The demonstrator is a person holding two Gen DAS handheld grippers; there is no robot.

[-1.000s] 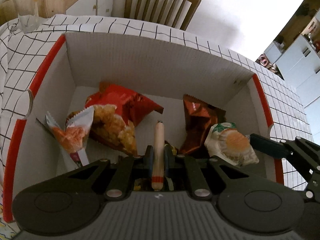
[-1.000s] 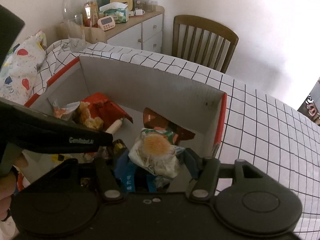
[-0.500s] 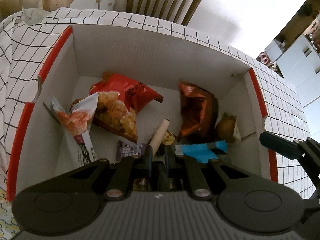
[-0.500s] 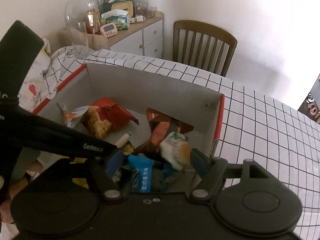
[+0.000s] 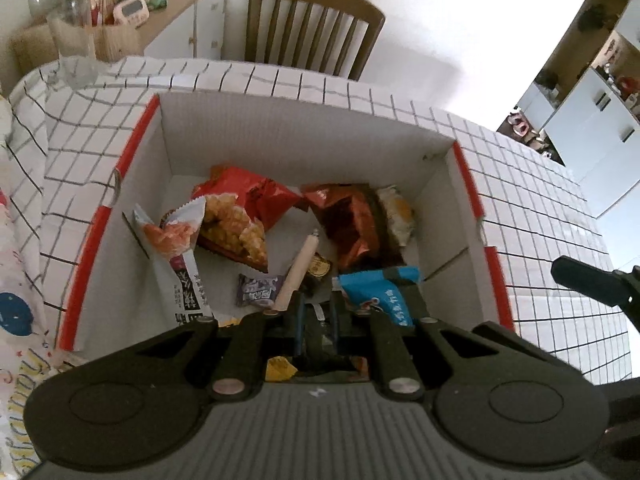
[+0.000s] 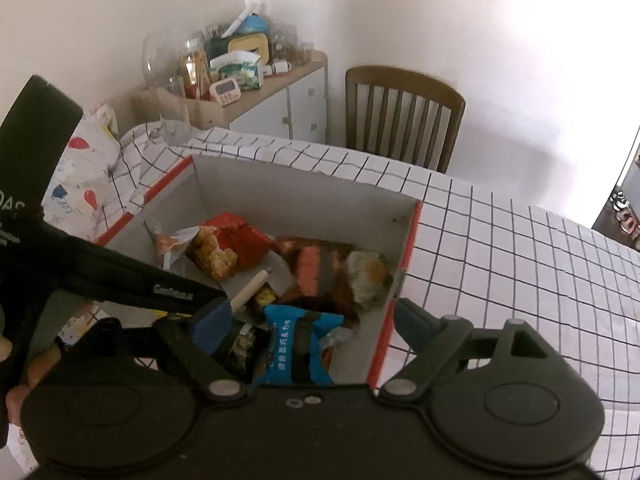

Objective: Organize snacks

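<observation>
A white cardboard box with red rims (image 5: 468, 184) (image 6: 412, 232) sits on the checked tablecloth and holds the snacks: a red chip bag (image 5: 248, 196) (image 6: 236, 236), a dark orange bag (image 5: 348, 220) (image 6: 316, 264), a round pastry pack (image 5: 396, 212) (image 6: 368, 276), a blue packet (image 5: 376, 288) (image 6: 296, 340), a sausage stick (image 5: 300, 272) (image 6: 252, 288) and a purple candy (image 5: 256, 294). My left gripper (image 5: 316, 320) is above the box's near side, jaws narrow with nothing between them. My right gripper (image 6: 308, 320) is open and empty above the box's near right corner.
A drinking glass (image 5: 76, 56) (image 6: 174, 124) stands on the table beyond the box's left corner. A wooden chair (image 5: 312, 24) (image 6: 404, 116) and a cluttered sideboard (image 6: 256, 92) stand behind the table. A patterned bag (image 6: 80, 168) lies at the left.
The left gripper let the sausage stick fall into the box and the right gripper dropped the pastry pack there. Both grippers have pulled back and up from the box.
</observation>
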